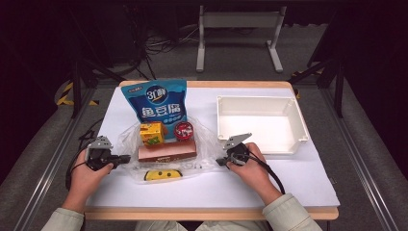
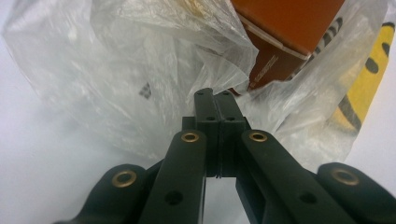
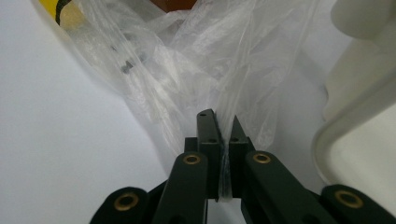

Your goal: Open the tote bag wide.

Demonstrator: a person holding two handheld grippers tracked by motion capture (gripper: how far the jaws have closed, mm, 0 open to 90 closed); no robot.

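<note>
Black tongs (image 3: pixel 219 123) on crinkly clear plastic bag (image 3: pixel 187 70)

From up here I have bare white table (image 1: pixel 211 192) along the near edge, wide enough for either hand to sweep across in front of the clear plastic bag (image 1: pixel 204 139). The bag spreads across the middle, with a brown box (image 1: pixel 167 152), a yellow carton (image 1: pixel 152 133), a red tin (image 1: pixel 183 130) and a yellow item (image 1: pixel 163 174) bunched in it, and a blue pouch (image 1: pixel 155 101) standing behind them blocks the far side. On my right, the white tray (image 1: pixel 300 122) walls off that half; its rim sits just beside my right gripper (image 1: pixel 220 161). The left margin by my left gripper (image 1: pixel 126 158) is open tabletop.
</note>
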